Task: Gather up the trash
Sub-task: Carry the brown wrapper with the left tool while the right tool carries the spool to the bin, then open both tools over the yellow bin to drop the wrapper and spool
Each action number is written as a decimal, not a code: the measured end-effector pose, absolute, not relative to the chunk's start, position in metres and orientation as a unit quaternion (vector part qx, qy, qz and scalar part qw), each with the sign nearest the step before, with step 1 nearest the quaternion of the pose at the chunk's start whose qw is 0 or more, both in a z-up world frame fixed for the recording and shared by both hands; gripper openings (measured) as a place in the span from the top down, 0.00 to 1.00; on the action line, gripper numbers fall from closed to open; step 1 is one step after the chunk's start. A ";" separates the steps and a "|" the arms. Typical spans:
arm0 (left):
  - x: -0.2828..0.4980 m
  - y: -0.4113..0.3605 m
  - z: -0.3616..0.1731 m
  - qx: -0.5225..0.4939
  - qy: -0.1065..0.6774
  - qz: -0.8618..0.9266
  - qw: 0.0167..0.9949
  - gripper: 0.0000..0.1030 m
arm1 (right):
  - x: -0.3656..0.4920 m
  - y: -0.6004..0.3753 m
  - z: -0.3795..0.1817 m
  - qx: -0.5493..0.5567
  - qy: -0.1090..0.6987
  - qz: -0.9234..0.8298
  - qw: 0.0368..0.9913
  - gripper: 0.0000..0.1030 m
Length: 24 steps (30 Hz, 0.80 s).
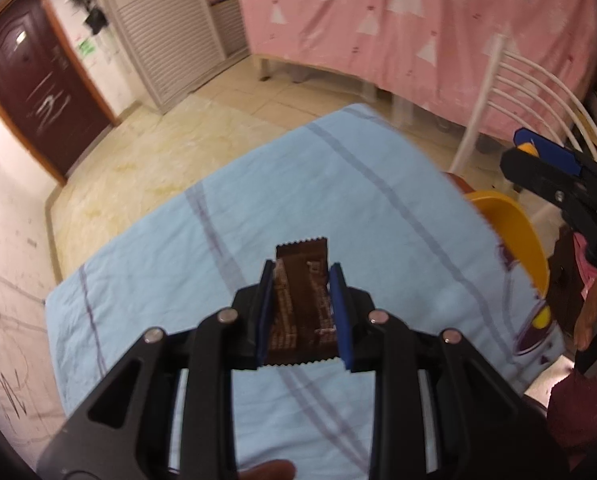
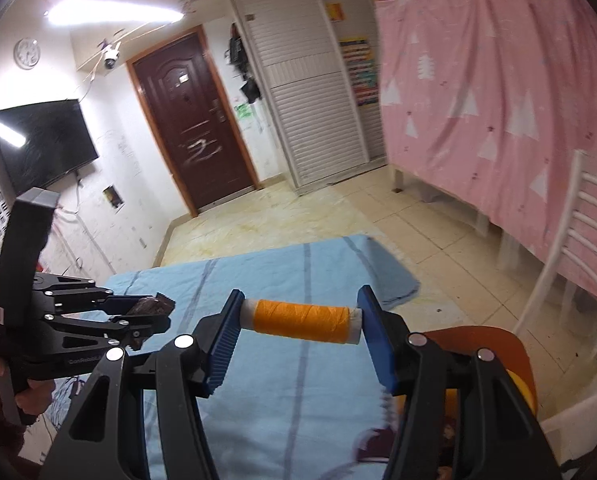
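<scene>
The left hand-held gripper (image 1: 301,280) is holding a flat brown foil wrapper with serrated ends (image 1: 300,304), its blue pads (image 1: 340,312) pressing on the wrapper's two long edges, so the jaws are standing narrow. The wrapper is lying lengthwise between the fingers, its far serrated end projecting just beyond the tips and its near end reaching back toward the linkage; a grip along the edges is probably keeping the thin foil from folding or slipping out.

The right hand-held gripper (image 2: 300,320) is holding a small spool of orange thread on a white core (image 2: 301,321) crosswise, one blue pad against each white end. The jaws are therefore standing about half open, spanning the spool's length; an end-to-end grip is likely stopping the round body from rolling.

Both pieces of trash are hanging clear above a desk covered in a pale blue cloth with darker stripes (image 1: 258,200), which is lying below and ahead of both grippers. A yellow plastic scoop-shaped container (image 1: 514,236) is sitting to the right of the left gripper and beneath the right one, at the desk's edge; judging by the task, it is probably the receptacle. Each gripper is appearing at the margin of the other's view, the two being held side by side. Neither item is yet released.
</scene>
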<state>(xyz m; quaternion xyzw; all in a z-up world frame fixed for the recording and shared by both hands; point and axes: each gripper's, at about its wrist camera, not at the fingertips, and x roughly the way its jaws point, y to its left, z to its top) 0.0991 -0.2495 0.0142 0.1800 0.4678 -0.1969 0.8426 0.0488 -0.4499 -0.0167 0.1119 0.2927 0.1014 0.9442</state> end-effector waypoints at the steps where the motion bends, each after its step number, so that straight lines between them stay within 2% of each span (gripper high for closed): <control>1: 0.097 -0.259 0.015 0.186 0.465 -0.204 0.841 0.76 | 0.043 -0.463 -0.018 0.115 0.291 0.090 0.945 0.50; 10: 0.068 -0.350 0.020 0.226 0.450 -0.265 0.822 0.76 | 0.011 -0.541 -0.053 0.144 0.309 0.023 0.940 0.50; 21: 0.062 -0.422 0.007 0.241 0.459 -0.289 0.805 0.75 | -0.014 -0.578 -0.088 0.176 0.318 0.026 0.931 0.49; 23: 0.064 -0.430 0.005 0.241 0.462 -0.289 0.803 0.75 | -0.015 -0.582 -0.091 0.179 0.318 0.028 0.930 0.43; 24: 0.064 -0.432 0.004 0.240 0.464 -0.290 0.802 0.75 | -0.016 -0.584 -0.092 0.183 0.318 0.029 0.930 0.37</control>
